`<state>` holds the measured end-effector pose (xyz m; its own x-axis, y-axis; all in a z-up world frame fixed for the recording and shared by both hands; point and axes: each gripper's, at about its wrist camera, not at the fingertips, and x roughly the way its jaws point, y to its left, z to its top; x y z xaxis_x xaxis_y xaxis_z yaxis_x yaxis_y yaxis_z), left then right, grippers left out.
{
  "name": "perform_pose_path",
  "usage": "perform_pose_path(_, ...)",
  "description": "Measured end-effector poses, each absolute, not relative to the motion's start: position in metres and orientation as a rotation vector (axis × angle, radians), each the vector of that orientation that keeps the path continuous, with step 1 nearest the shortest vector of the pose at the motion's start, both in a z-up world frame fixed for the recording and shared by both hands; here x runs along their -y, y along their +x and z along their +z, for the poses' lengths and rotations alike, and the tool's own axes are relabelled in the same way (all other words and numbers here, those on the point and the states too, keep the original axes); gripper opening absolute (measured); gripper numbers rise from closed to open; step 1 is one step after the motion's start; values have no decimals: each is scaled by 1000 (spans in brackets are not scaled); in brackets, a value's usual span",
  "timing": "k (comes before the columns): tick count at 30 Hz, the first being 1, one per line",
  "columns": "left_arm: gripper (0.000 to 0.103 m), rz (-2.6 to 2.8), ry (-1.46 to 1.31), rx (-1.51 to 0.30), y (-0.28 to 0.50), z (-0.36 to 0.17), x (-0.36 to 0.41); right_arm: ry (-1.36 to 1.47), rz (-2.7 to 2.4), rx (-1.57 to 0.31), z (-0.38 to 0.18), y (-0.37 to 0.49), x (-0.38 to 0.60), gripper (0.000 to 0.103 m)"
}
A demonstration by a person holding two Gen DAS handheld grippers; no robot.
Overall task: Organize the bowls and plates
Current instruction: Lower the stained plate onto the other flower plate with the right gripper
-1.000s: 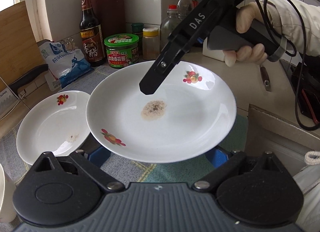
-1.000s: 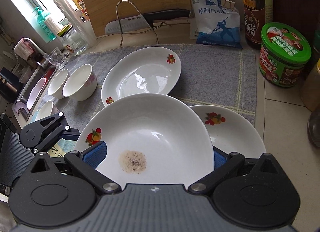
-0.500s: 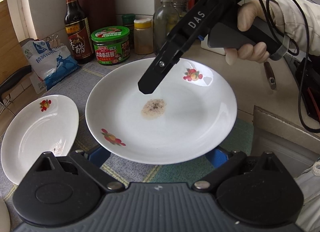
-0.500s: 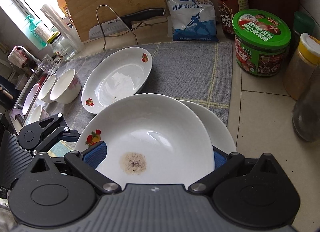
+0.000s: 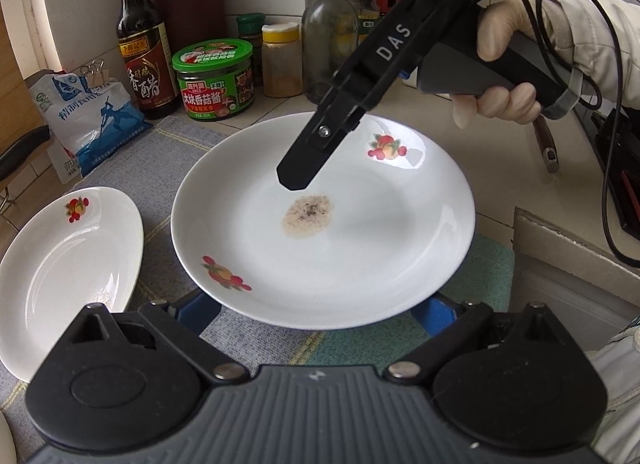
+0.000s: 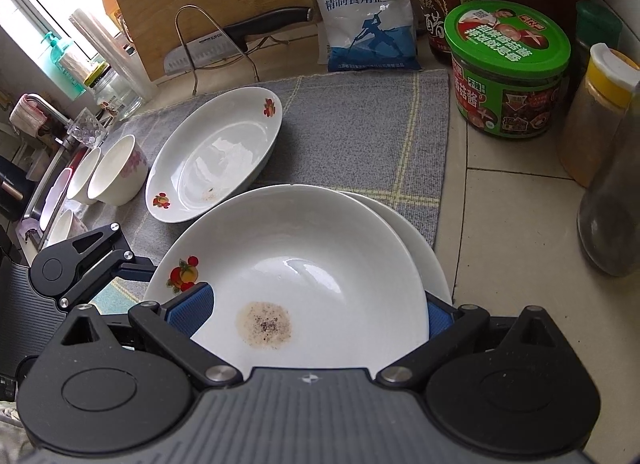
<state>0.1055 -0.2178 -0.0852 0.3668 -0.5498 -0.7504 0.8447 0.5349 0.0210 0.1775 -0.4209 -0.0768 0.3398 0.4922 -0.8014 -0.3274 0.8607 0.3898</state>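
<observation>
A white fruit-print plate with a brown food stain is held above the counter, and it also shows in the right wrist view. My right gripper is shut on its rim; one finger lies over the plate. My left gripper is open, its blue pads wide apart under the plate's near edge. A second plate lies directly beneath the held one. A third plate sits on the grey mat, also seen in the left wrist view.
Several small bowls stand at the mat's left end by the sink. A green-lidded jar, a vinegar bottle, spice jars, a salt bag and a knife on a rack line the back.
The stained plate has moved right with the right gripper until it covers the plate beneath it. The mat plate has slid left in both views.
</observation>
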Motion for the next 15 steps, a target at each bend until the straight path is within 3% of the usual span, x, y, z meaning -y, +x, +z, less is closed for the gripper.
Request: perform_pose_path(15,100,-942,449,-793,112,-89,218,176,508,-1113,-80,172,425,103)
